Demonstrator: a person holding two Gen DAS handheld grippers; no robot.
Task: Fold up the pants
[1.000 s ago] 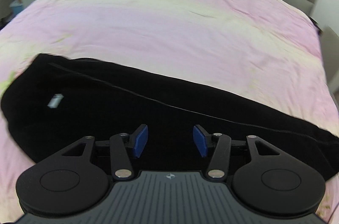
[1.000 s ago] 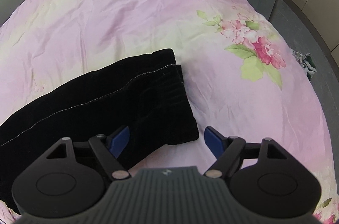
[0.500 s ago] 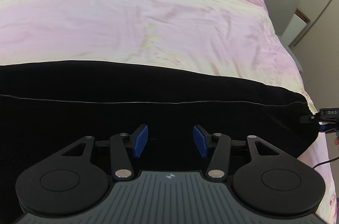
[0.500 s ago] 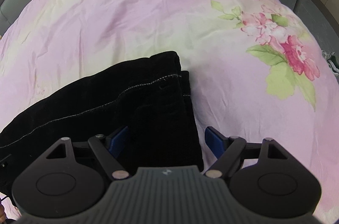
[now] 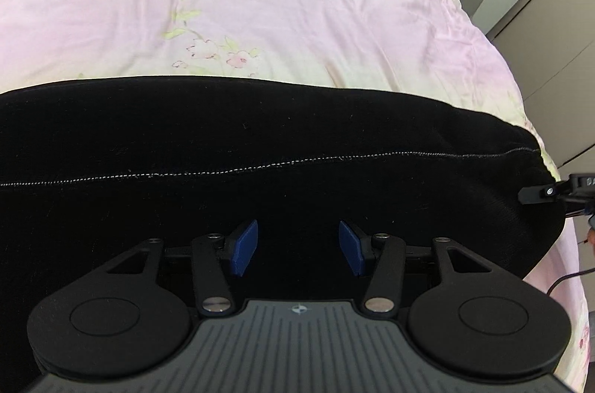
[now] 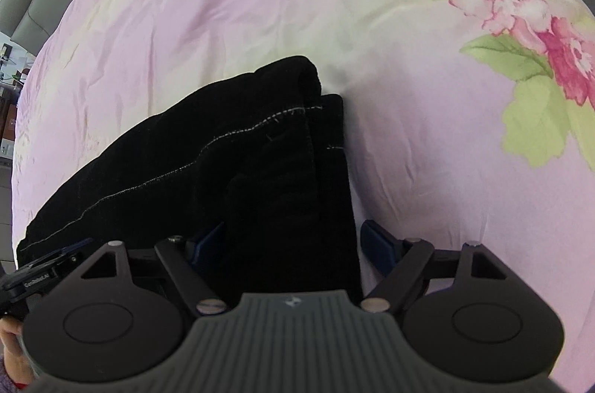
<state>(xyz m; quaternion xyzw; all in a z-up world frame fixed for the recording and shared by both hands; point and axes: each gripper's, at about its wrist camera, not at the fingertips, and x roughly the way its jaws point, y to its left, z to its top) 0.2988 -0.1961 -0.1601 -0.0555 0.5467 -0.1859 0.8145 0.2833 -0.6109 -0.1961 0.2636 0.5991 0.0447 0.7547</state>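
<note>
My left view cuts the black pants (image 5: pixel 260 147) off at its left border, and their folds are hard to read. They lie along the bed's (image 5: pixel 297 2) near edge. My left hand-held gripper (image 5: pixel 298 253) hovers over them, pads apart. My right hand-held gripper (image 6: pixel 295 244) straddles the cuff end, pads apart, not pressing.
</note>
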